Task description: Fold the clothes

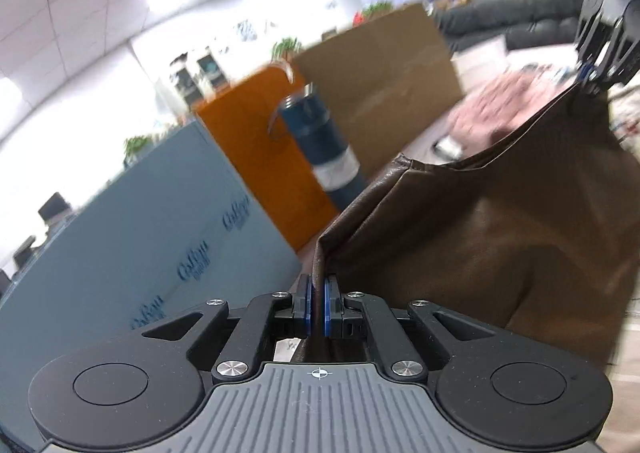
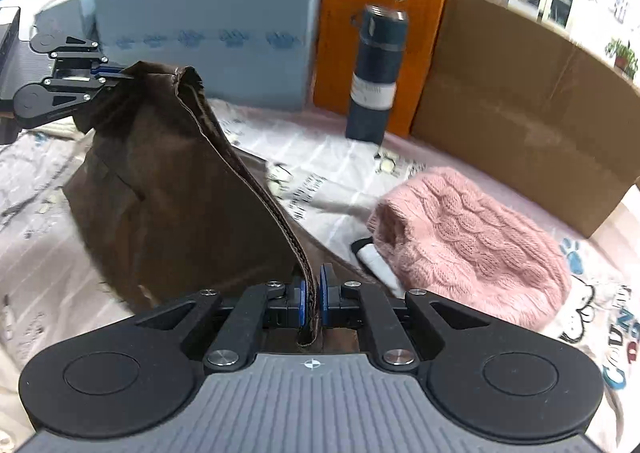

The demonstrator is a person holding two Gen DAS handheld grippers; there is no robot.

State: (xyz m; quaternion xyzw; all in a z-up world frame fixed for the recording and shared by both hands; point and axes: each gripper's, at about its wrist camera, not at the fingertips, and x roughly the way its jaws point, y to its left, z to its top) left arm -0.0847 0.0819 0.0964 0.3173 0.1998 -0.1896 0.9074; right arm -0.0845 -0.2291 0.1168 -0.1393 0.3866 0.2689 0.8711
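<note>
Both clamped on brown garment [image 2: 160, 189] hem: left hand-held gripper [image 1: 317, 307], right hand-held gripper [image 2: 310, 303]. Edge stretched between, lifted; pink knit [image 2: 472, 249] close right, bottle [image 2: 376, 81] behind.

The garment [image 2: 168, 189] hangs stretched between the two grippers — the left gripper [image 2: 120, 73] at its far upper corner, the right gripper [image 2: 313, 295] at its near edge — with its lower part resting on the printed sheet [image 2: 332, 181]. Right of the garment lies the knitted sweater [image 2: 472, 241] on the same sheet. Behind both stands the flask [image 2: 376, 77] (upright), before a row of boards [image 2: 520, 101] that wall off the back.
</note>
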